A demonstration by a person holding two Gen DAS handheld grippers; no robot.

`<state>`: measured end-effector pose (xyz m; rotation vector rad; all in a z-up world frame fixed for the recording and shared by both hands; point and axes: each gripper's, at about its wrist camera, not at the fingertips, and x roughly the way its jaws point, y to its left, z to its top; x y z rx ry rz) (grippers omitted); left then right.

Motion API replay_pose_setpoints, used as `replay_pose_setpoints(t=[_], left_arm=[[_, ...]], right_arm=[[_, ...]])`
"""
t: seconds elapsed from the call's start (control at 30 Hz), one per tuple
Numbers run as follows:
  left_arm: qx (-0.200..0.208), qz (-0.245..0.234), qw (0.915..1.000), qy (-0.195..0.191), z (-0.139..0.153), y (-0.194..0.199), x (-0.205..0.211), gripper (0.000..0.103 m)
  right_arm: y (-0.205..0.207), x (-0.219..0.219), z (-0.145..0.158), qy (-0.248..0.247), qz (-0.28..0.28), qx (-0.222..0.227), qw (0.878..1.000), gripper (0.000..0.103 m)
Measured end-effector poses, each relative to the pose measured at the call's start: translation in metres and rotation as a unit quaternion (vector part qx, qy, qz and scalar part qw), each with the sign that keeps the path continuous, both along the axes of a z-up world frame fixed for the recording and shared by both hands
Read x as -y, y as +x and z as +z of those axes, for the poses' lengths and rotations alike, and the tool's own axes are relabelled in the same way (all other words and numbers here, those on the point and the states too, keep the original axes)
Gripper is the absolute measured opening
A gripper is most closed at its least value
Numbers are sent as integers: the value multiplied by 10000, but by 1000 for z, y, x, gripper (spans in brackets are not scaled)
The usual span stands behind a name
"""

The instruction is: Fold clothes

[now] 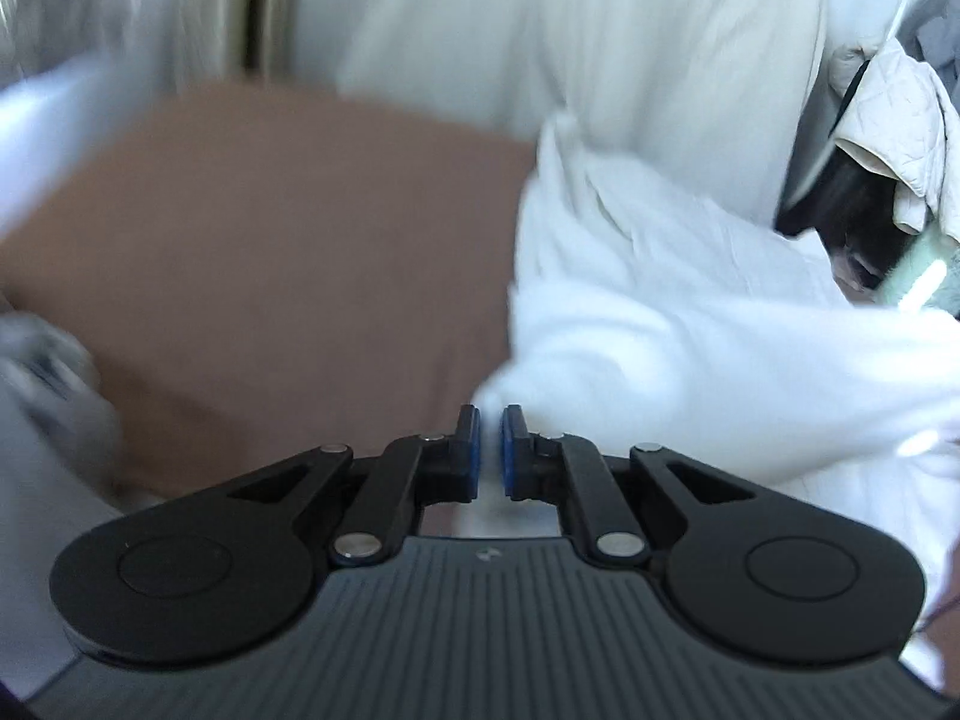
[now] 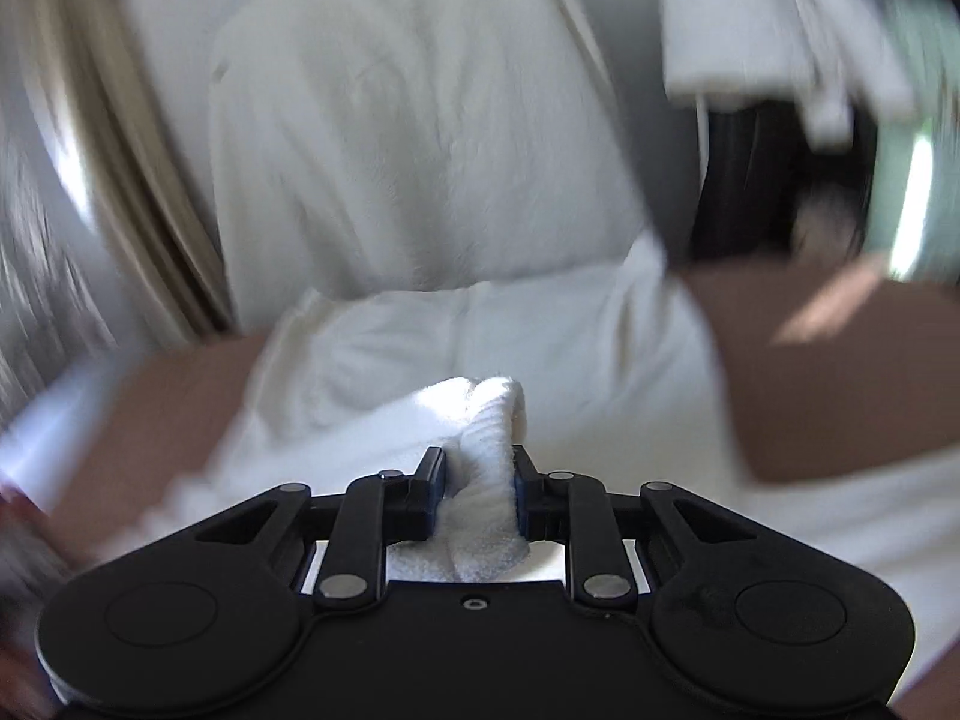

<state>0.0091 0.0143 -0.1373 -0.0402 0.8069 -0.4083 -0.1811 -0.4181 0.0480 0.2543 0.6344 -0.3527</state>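
A white garment point(image 1: 690, 330) lies crumpled over a brown surface point(image 1: 270, 240). My left gripper point(image 1: 492, 420) is nearly shut, its blue pads pinching a thin edge of the white garment that runs off to the right. In the right wrist view the same white garment point(image 2: 480, 330) spreads ahead, and my right gripper point(image 2: 478, 462) is shut on a thick bunched fold of it that sticks up between the fingers. Both views are blurred by motion.
A large white fabric mass point(image 1: 570, 30) rises behind the brown surface. A quilted cream garment point(image 1: 900, 120) hangs over a dark object point(image 1: 852, 198) at the far right. A pale curtain or pole point(image 2: 132, 180) stands at the left.
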Motion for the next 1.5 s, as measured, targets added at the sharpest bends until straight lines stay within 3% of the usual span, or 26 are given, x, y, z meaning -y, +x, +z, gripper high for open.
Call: replay_pose_setpoints(t=[0.07, 0.13, 0.2, 0.23, 0.3, 0.33, 0.47, 0.6, 0.67, 0.83, 1.13, 1.3, 1.5], left_arm=[[-2, 284, 9975, 643, -13, 2, 0, 1], [-900, 278, 9953, 243, -41, 20, -11, 1], [-1742, 331, 9829, -505, -61, 29, -24, 2], [-1868, 319, 9797, -649, -64, 29, -25, 3], [-1853, 249, 9800, -678, -64, 27, -26, 5], [-1829, 196, 9808, -653, -64, 26, -25, 11], [-2063, -112, 9754, -772, -69, 28, -12, 46], [-2363, -222, 9684, -764, -77, 24, -6, 52], [-2500, -223, 9646, -807, -81, 30, -2, 58], [-2738, 79, 9545, -1177, -85, 29, -12, 59], [-2487, -124, 9642, -909, -76, 17, -11, 65], [-2634, -53, 9595, -998, -83, 27, -14, 70], [-2557, -186, 9627, -869, -86, 21, -20, 74]], right_arm=[[0, -5, -25, -204, -53, -369, 9991, 25], [-1, 17, -67, 445, -284, -672, 9963, 25], [-3, 29, -109, 987, -540, -1056, 9880, 25], [-8, 30, -118, 1000, -646, -1067, 9871, 25], [-15, 29, -126, 1036, -773, -1005, 9865, 25], [-17, 29, -127, 1057, -809, -947, 9866, 25], [-11, 24, -119, 752, -644, -939, 9906, 29], [-17, 23, -108, 793, -409, -575, 9944, 52], [-22, 29, -109, 957, -495, -513, 9929, 54], [-35, 45, -111, 1263, -753, -465, 9880, 55], [-43, 65, -123, 1679, -1032, -480, 9792, 55], [-44, 70, -131, 1839, -1089, -478, 9757, 55], [-56, 62, -123, 1742, -685, -326, 9818, 55]])
